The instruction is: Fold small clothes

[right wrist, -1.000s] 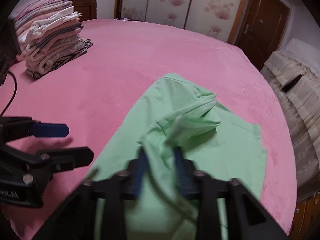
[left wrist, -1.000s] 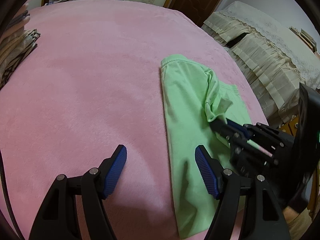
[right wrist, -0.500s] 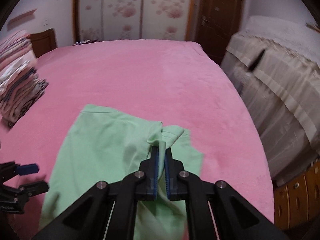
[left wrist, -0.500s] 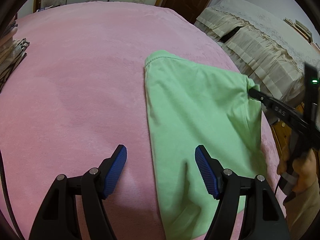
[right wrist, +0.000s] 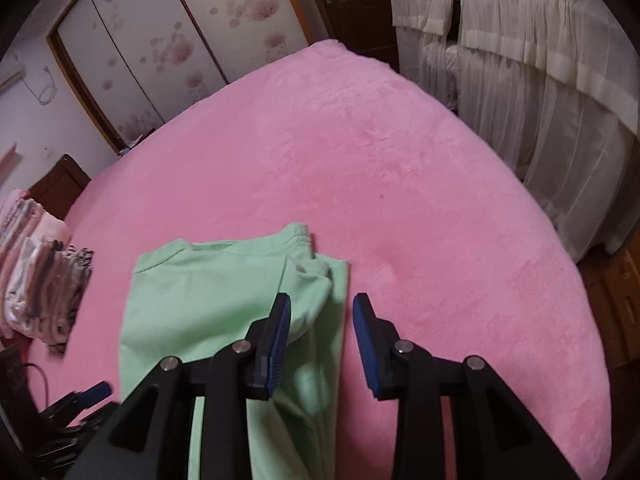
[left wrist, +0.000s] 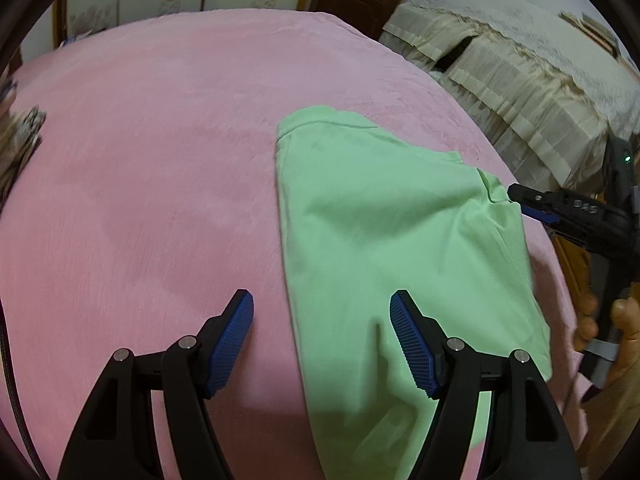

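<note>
A light green T-shirt [left wrist: 380, 232] lies flat on the pink bed cover [left wrist: 152, 168], its long sides folded in. My left gripper [left wrist: 322, 338] is open and empty, low over the shirt's near left edge. My right gripper [right wrist: 320, 336] is open and empty, just above the shirt's right edge [right wrist: 320, 280], where the folded sleeve lies bunched. In the left wrist view the right gripper [left wrist: 532, 204] shows at the shirt's far right corner. The shirt also fills the lower left of the right wrist view [right wrist: 208, 300].
A stack of folded clothes [right wrist: 36, 272] sits at the left side of the bed. A cream draped bed or sofa [left wrist: 520, 72] stands close on the right. Wardrobe doors [right wrist: 180, 48] and a dark door lie beyond. The bed edge runs along the right.
My right gripper carried the sleeve out to the shirt's right edge, then opened and let it go. The shirt now lies flatter. My left gripper stayed open and hardly moved.
</note>
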A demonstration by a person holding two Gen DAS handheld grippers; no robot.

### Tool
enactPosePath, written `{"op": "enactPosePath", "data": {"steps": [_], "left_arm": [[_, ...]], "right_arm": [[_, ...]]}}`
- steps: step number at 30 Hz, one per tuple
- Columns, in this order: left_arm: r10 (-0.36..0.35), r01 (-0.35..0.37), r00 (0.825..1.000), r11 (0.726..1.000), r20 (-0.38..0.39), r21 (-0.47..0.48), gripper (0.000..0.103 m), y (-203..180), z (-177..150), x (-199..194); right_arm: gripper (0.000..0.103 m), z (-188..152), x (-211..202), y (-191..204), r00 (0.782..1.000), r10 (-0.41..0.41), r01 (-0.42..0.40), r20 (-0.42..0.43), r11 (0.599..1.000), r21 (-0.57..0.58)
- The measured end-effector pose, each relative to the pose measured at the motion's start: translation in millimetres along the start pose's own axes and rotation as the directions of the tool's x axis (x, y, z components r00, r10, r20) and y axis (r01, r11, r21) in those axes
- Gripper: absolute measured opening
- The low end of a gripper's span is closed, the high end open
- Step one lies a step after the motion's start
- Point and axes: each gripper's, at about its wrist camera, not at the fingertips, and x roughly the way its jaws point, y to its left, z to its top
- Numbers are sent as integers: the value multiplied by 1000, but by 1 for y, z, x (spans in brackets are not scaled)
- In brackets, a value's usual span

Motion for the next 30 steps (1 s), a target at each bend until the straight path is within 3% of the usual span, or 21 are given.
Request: {"op": "enactPosePath", "data": {"steps": [5,12,13,14,19,21,25,30], "left_arm": [[5,-4,1000,999,-26,32,70,0,37,20],[-24,19,995,998,-92,-59,70,23,68,50],[-29,21,994,997,-102,-76,70,26,69,55],[-31,22,994,996,-107,-84,70,27,69,58],[4,-12,996,996,-91,-91,70,26,65,68],[12,-20,996,996,-86,-92,72,24,64,71],[32,-40,996,996,-84,-84,73,24,64,74],[35,-40,998,994,-47,-102,73,20,69,61]], "right_arm": [[32,10,9,-8,994,90,-84,-62,992,94],[30,19,42,-15,981,136,-114,-137,981,157],[12,21,46,-13,982,128,-109,-141,985,137],[4,21,46,-9,983,115,-100,-141,989,107],[4,34,32,25,994,104,-108,-34,979,-172],[5,36,39,27,998,51,-60,-45,971,-231],[12,33,54,15,991,-121,105,-58,968,-227],[13,24,21,10,994,-104,109,38,979,-171]]}}
